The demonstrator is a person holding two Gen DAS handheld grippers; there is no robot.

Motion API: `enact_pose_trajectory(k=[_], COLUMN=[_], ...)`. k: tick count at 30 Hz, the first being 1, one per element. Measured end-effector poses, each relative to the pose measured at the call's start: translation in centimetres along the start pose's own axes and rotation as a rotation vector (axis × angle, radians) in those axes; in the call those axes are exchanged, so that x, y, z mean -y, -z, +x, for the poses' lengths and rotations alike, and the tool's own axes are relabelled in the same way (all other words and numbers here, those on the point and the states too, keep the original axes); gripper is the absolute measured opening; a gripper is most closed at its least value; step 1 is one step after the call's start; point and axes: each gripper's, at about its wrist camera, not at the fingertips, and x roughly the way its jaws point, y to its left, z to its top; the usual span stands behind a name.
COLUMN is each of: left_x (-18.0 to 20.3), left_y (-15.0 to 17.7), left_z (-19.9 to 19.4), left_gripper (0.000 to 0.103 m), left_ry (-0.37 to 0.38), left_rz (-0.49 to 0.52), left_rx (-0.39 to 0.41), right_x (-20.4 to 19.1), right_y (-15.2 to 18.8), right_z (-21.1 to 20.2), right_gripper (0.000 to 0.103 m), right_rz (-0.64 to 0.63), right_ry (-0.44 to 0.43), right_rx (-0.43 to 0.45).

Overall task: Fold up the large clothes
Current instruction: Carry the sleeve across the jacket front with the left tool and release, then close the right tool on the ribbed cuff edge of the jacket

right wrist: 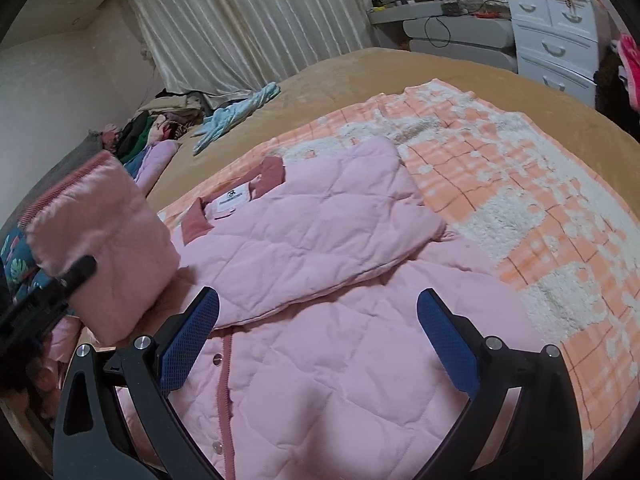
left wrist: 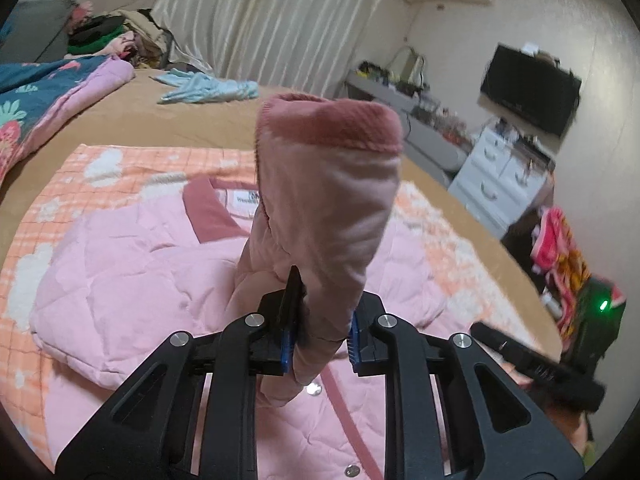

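Observation:
A pink quilted jacket [right wrist: 320, 248] with dark pink collar and snap buttons lies on an orange-and-white checked blanket [right wrist: 520, 184] on the bed; one sleeve is folded across its chest. My left gripper [left wrist: 320, 344] is shut on the other sleeve [left wrist: 328, 200] and holds it raised, its dark pink cuff uppermost. That sleeve also shows at the left of the right wrist view [right wrist: 104, 240]. My right gripper [right wrist: 320, 340] is open and empty, hovering over the jacket's lower front near the button placket. The jacket also shows in the left wrist view [left wrist: 132, 280].
The bed has a tan cover [right wrist: 344, 80]. A light blue garment [left wrist: 208, 90] and a floral quilt [left wrist: 48, 96] lie farther back. A clothes pile [left wrist: 108, 36] sits by the curtain. White drawers [right wrist: 556, 40] and a cluttered desk [right wrist: 448, 16] stand beyond the bed.

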Motion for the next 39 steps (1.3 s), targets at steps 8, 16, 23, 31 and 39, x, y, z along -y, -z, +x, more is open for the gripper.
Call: enact_pose_trajectory(k=[8, 16, 23, 31, 39], left_x=[2.6, 5.4, 6.9, 7.0, -0.9], left_y=[2.1, 4.9, 6.2, 4.3, -0.5], left_z=[2.9, 5.5, 6.5, 4.0, 1.4], left_gripper=[0.018, 0.045, 0.089, 0.094, 0.094], left_ry=[-0.025, -0.055, -0.090, -0.070, -0.191], left_rz=[0.125, 0.284, 0.391, 0.408, 0.177], left_rx=[-0.090, -0.199, -0.266, -0.241, -0.170], right_x=[1.9, 3.3, 4.1, 4.0, -0.9], right_y=[0.0, 0.1, 0.0, -0.2, 1.6], right_z=[0.1, 0.4, 0.1, -0.3, 2.4], right_gripper=[0.099, 0.099, 0.099, 0.099, 0.099], right_rz=[0.026, 0.071, 0.092, 0.086, -0.019], right_ry=[0.018, 0.009, 0.015, 0.013, -0.064], right_rx=[-0.009, -0.020, -0.021, -0.032, -0.152])
